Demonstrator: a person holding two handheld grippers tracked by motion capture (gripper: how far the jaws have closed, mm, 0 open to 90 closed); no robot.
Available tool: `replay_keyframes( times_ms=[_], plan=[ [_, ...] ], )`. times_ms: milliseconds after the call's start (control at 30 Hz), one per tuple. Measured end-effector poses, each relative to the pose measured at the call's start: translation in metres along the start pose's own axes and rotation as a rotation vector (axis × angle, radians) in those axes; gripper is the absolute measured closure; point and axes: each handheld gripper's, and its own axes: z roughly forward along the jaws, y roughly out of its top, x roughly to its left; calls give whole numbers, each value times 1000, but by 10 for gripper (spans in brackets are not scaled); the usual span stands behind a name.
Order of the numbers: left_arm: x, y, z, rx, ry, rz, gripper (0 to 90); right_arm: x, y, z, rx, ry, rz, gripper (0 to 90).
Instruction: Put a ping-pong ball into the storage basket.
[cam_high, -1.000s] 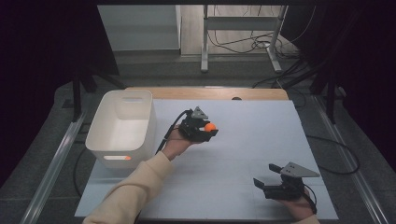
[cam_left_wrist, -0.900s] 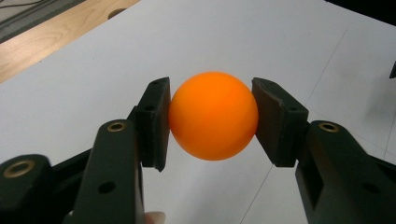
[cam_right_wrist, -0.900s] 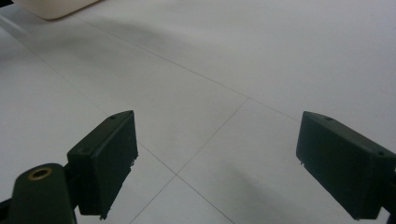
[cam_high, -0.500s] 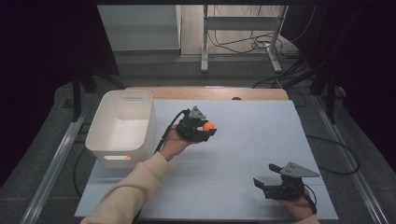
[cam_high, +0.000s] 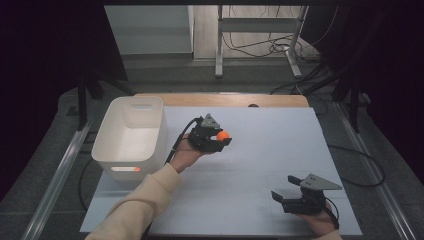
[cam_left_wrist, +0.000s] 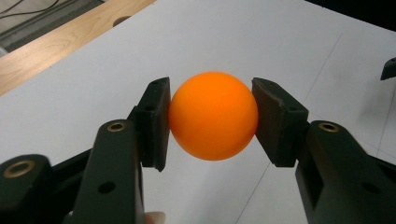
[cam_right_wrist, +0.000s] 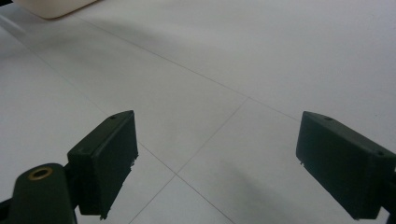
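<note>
The left claw (cam_high: 220, 140) pinched the orange ball (cam_high: 222, 135) above the desk (cam_high: 280, 145), so pickup looked done and the white bin (cam_high: 131, 131) beside it remained, while the right claw (cam_high: 283, 199) rested spread

Table (cam_high: 260, 175): pale grey-white top, faint seam lines crossing it in grid. Bare wooden strip (cam_high: 225, 100) along far edge, small dark hole in it right of centre. White plastic bin (cam_high: 131, 135) sits on top at left side, near far corner, slot handle in near wall, orange showing through slot. Bin overhangs left edge slightly. Table stands on dark grey floor (cam_high: 380, 150); cables on floor at right.
</note>
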Motion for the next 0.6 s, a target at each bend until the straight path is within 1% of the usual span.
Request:
replay_keyframes(
  times_ms=[600],
  plan=[
    [0,0,-5,-3,6,5,496,0,0,0,1,1,-1,132]
  ],
)
